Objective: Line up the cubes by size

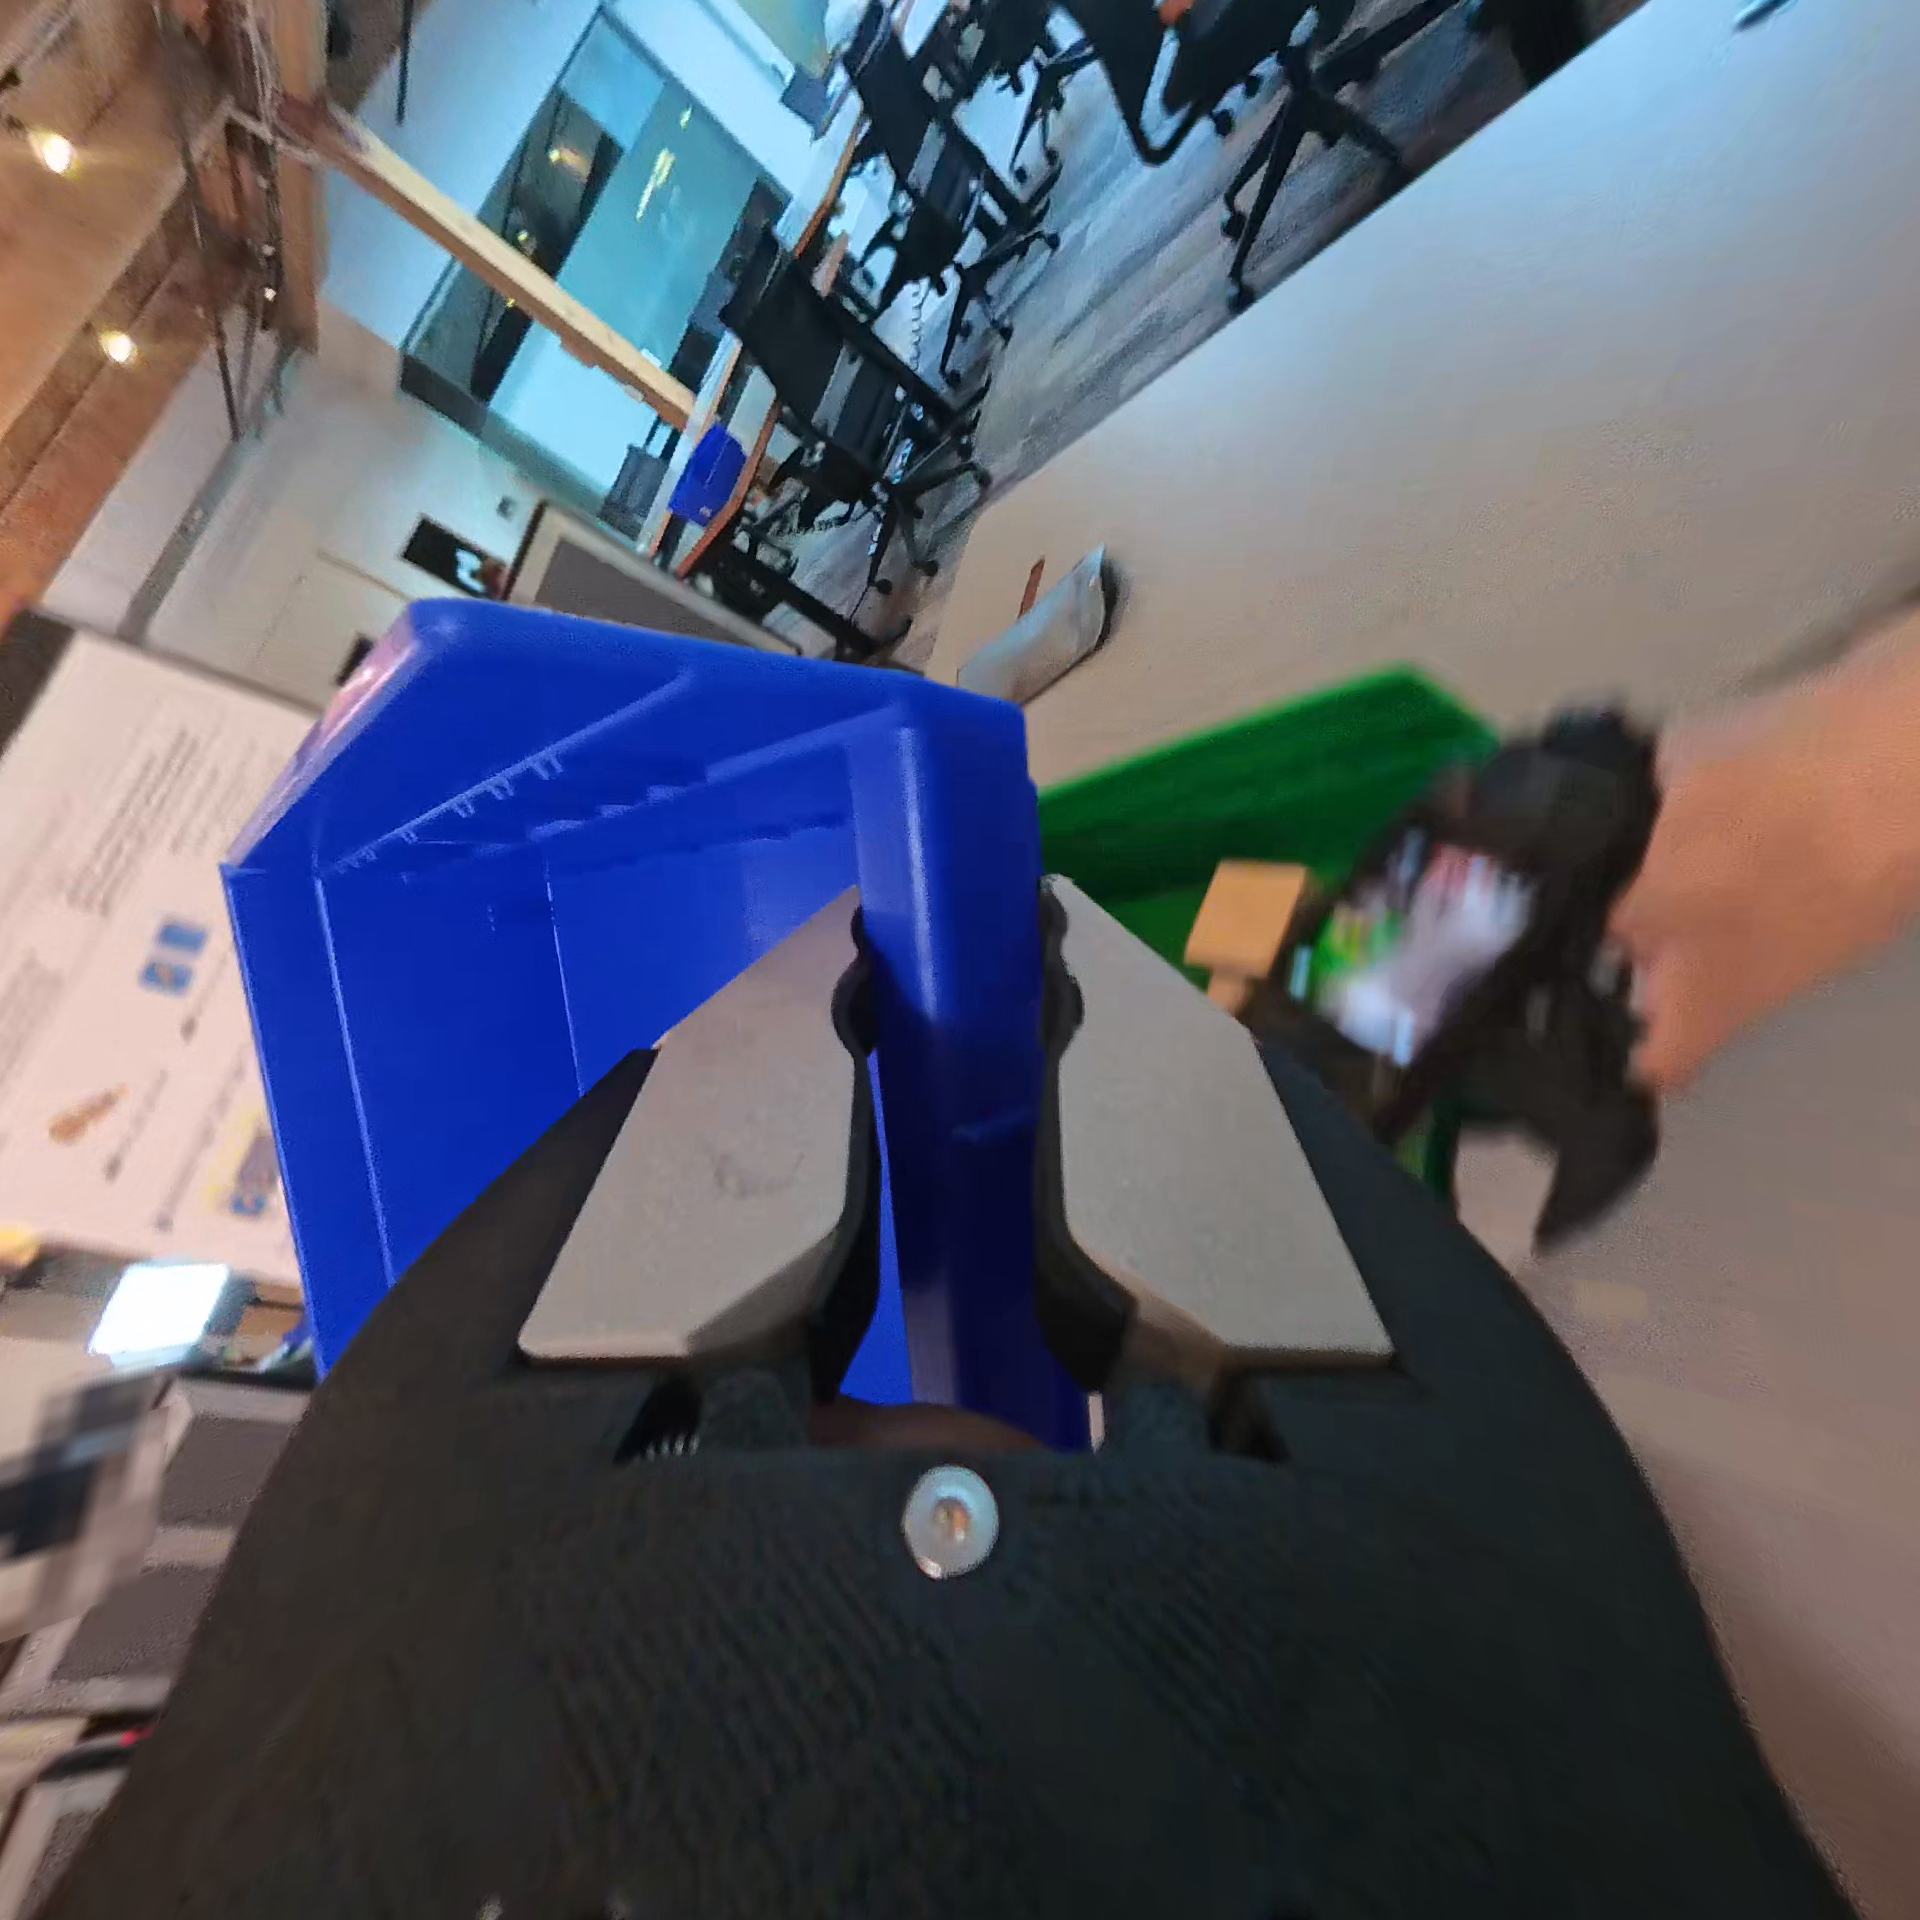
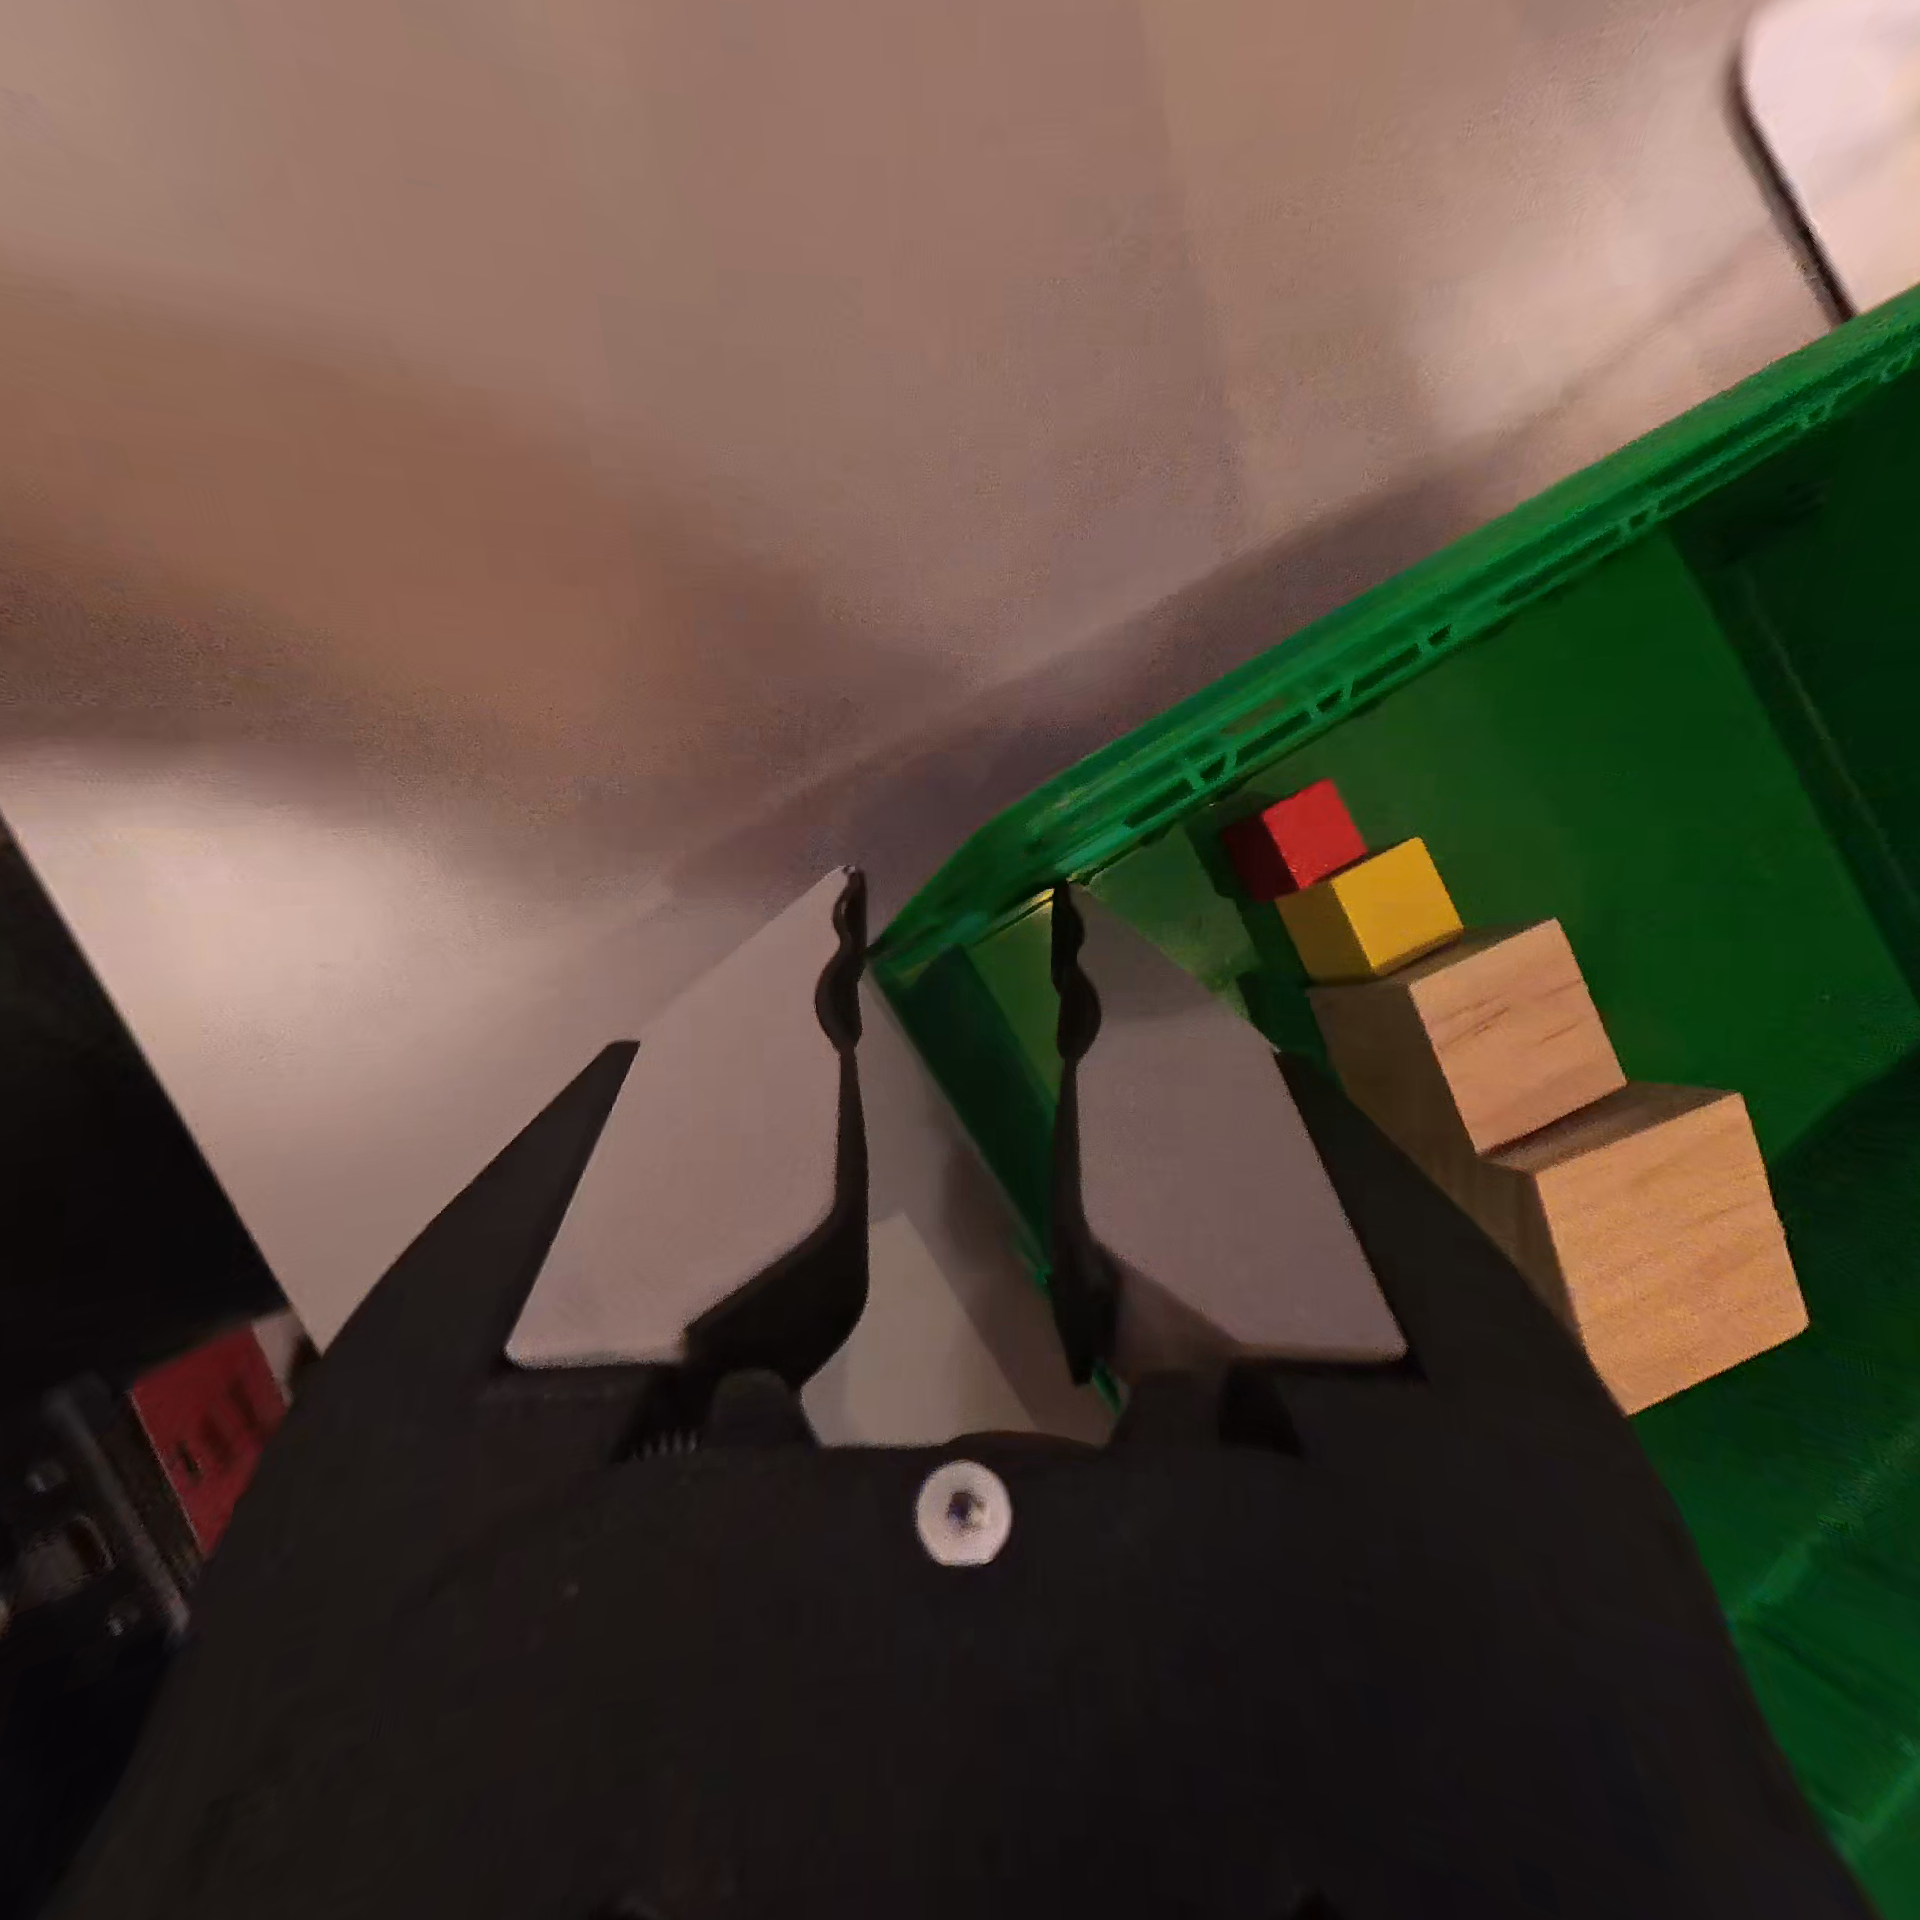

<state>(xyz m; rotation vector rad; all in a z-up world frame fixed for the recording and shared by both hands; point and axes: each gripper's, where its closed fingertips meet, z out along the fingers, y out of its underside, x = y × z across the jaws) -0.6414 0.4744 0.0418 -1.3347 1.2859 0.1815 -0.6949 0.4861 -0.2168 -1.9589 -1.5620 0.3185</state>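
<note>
My left gripper is shut on the corner wall of a blue bin and holds it tilted in the air. My right gripper has one jaw on each side of the corner rim of a green bin, closed to the rim's width. Inside the green bin a red cube, a yellow cube, a wooden cube and a bigger wooden cube sit in a row along the wall, small to large. The left wrist view shows the green bin, one wooden cube and the blurred right gripper.
Both bins are over a white table. A black device with a red part lies at the left edge. A white object sits at the far right. A pale bag-like thing lies on the table; office chairs stand beyond.
</note>
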